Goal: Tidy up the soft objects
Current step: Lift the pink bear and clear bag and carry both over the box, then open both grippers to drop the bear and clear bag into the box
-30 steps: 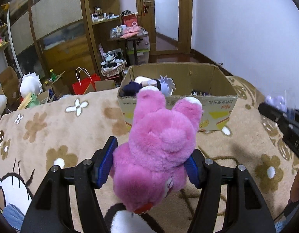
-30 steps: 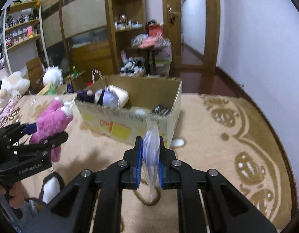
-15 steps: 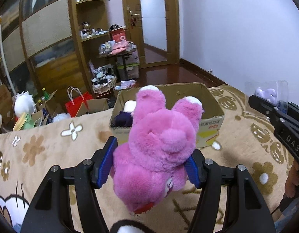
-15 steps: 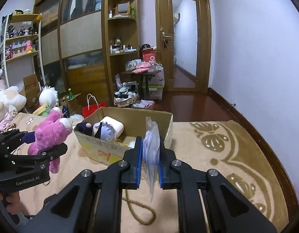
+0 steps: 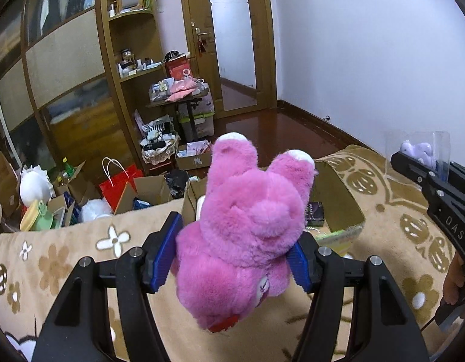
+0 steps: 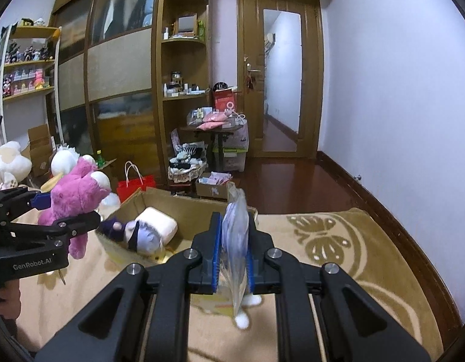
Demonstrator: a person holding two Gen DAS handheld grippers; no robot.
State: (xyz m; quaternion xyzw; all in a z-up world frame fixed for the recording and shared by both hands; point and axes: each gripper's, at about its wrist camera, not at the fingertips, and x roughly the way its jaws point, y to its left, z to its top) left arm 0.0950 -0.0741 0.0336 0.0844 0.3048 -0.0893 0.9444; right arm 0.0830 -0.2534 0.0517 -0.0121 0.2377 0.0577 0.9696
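Observation:
My left gripper (image 5: pixel 232 253) is shut on a pink plush bear (image 5: pixel 247 232), held in the air above the bed; it also shows in the right wrist view (image 6: pixel 75 193). My right gripper (image 6: pixel 232 250) is shut on a clear plastic bag with a pale purple toy inside (image 6: pixel 235 232), also seen in the left wrist view (image 5: pixel 419 150). An open cardboard box (image 6: pixel 184 208) sits on the bed ahead, holding a dark-haired doll (image 6: pixel 136 235) and a white soft block (image 6: pixel 157 223). The bear hides much of the box (image 5: pixel 338 199) in the left wrist view.
A beige flowered blanket (image 5: pixel 66 259) covers the bed. Beyond its far edge lie a red paper bag (image 5: pixel 118 181), boxes and white plush toys (image 6: pixel 9 163) on the floor. Wooden shelves (image 6: pixel 184 90), a small cluttered table (image 6: pixel 214 126) and a door stand behind.
Both grippers have risen with their loads. The box now sits lower and farther in both views, and more of the room shows.

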